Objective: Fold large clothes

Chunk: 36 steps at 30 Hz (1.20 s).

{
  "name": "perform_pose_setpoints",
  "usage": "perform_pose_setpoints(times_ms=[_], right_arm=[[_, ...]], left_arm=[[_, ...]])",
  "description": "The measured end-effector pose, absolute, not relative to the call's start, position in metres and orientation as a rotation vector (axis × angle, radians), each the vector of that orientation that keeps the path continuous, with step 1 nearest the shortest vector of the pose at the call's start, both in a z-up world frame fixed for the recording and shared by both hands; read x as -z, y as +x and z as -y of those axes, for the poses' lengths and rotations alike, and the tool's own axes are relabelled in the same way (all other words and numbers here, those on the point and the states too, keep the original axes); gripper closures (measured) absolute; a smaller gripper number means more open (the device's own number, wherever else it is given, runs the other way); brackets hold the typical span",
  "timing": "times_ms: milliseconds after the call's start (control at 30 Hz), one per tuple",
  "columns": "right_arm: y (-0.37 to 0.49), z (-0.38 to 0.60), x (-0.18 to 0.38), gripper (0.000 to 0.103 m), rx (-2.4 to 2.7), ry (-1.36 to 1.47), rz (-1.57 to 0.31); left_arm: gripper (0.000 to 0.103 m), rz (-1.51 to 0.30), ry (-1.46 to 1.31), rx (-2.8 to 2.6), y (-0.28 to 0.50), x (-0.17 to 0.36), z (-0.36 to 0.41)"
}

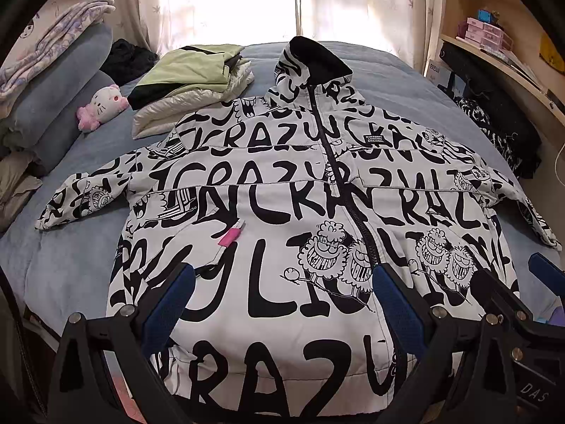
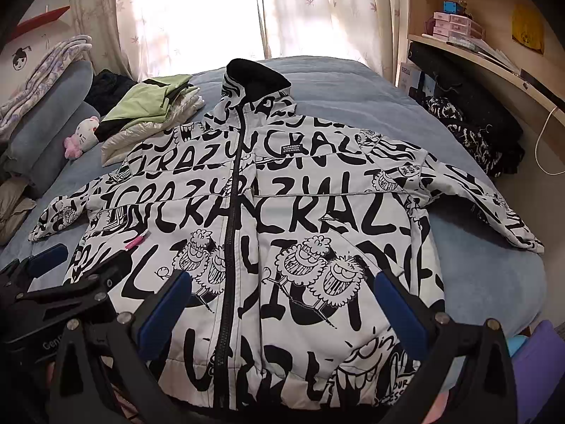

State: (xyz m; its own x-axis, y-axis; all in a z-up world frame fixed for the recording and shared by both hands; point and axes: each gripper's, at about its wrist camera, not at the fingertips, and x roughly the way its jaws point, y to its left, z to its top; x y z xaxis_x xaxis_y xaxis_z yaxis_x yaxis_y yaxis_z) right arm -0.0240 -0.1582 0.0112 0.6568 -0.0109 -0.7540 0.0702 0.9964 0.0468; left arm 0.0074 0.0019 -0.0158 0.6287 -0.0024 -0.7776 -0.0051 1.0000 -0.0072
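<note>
A large white jacket (image 1: 268, 190) with black graffiti lettering lies flat and zipped, front up, on the blue bed, sleeves spread to both sides; it also shows in the right wrist view (image 2: 282, 219). Its black-lined collar (image 1: 317, 56) points toward the window. A pink tag (image 1: 230, 236) sits on its left chest. My left gripper (image 1: 282, 289) is open and empty above the jacket's lower hem. My right gripper (image 2: 282, 293) is open and empty above the hem, right of the zipper. Each gripper shows at the edge of the other's view.
A stack of folded clothes (image 1: 190, 81) with a green garment on top lies at the back left, next to a Hello Kitty plush (image 1: 102, 106) and grey pillows (image 1: 56, 99). Dark clothes (image 1: 494, 123) are heaped at the bed's right edge below wooden shelves (image 1: 501, 46).
</note>
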Motion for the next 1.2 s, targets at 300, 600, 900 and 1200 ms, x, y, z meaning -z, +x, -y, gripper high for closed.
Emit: perform_pose_setpoints(times_ms=[300, 600, 900, 1200], right_arm=[[-0.022, 0.16, -0.01, 0.0, 0.045, 0.088, -0.861], [-0.03, 0.169, -0.007, 0.0, 0.047, 0.116, -0.851], [-0.02, 0.191, -0.043, 0.0, 0.046, 0.074, -0.759], [-0.013, 0.23, -0.104, 0.0, 0.076, 0.005, -0.6]], left_arm=[[0.003, -0.892, -0.006, -0.004, 0.008, 0.016, -0.002], [0.003, -0.868, 0.019, -0.026, 0.008, 0.016, -0.004], [0.003, -0.852, 0.052, 0.001, 0.019, -0.013, 0.009], [0.003, -0.751, 0.138, 0.053, 0.039, -0.061, 0.054]])
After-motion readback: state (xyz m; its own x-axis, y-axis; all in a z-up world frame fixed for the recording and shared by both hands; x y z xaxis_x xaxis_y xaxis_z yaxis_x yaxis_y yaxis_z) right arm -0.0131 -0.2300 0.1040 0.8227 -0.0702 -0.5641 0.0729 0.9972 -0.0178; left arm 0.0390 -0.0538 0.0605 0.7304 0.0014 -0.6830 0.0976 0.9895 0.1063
